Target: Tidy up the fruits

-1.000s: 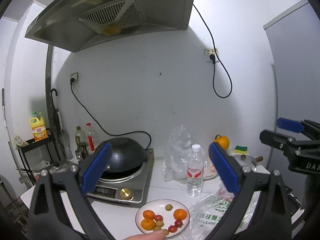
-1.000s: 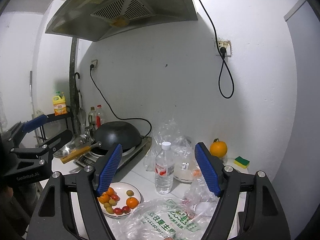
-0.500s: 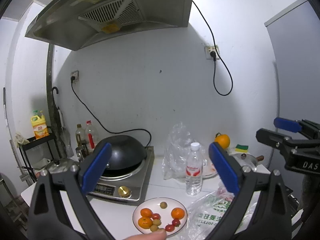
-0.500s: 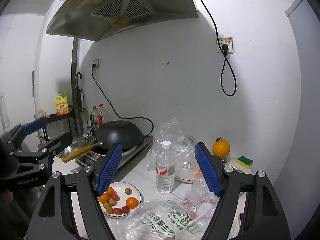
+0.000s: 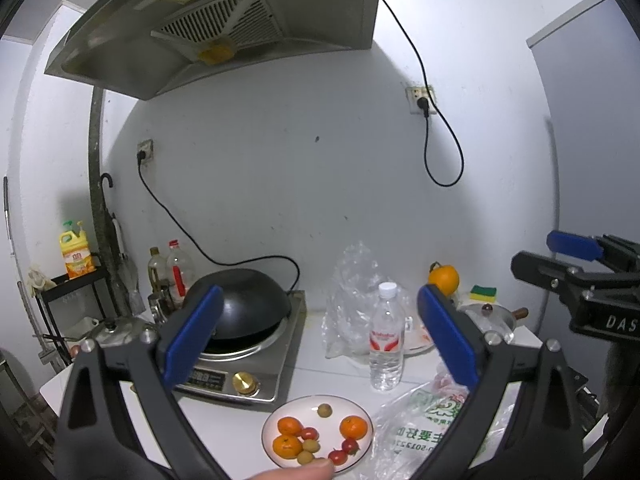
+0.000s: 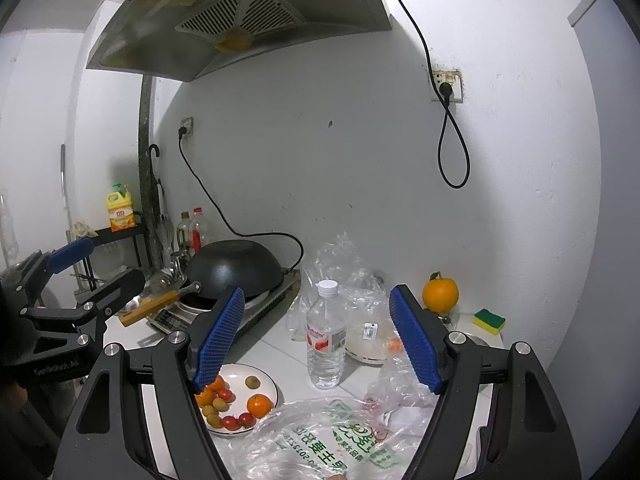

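Resting on round glossy plate (image 5: 362,406): smooth tangerines (image 5: 353,427) (crinkled plastic bag (image 6: 320,436) beside).

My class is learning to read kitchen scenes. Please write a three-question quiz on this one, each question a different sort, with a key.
1. True or false: the plate holds three oranges.
2. What stands between the plate and the wall? A) water bottle B) kettle C) mug
3. Fill in: the wok sits on the ____.

Key: 1 true; 2 A; 3 stove. Both the left gripper and right gripper are open and empty.
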`<state>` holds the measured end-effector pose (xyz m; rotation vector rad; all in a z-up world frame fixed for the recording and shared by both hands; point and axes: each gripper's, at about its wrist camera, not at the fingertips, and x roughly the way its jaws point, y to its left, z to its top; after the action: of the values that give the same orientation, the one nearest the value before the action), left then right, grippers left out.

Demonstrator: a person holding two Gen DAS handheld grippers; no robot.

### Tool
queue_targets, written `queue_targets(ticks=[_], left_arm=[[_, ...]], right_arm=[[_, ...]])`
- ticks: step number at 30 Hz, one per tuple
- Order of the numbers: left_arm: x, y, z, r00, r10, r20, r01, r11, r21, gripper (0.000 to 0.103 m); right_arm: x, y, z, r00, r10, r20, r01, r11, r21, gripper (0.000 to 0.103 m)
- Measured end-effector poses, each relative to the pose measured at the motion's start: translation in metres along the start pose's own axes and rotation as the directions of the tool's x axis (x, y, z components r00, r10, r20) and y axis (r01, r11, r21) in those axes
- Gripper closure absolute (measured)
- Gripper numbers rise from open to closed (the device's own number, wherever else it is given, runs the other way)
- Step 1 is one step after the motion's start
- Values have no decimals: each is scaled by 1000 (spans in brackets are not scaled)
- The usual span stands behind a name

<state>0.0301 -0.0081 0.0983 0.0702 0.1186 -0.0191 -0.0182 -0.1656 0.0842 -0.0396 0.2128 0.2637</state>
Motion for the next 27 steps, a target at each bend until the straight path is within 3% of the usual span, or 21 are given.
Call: queue_targets(ticks=[27], left_arm=[[-2, 4, -3, 1000, -8, 8, 8, 1000, -16, 4]], right_arm=[[3, 4, 0, 1000, 6, -1, -6, 1000, -5, 25]])
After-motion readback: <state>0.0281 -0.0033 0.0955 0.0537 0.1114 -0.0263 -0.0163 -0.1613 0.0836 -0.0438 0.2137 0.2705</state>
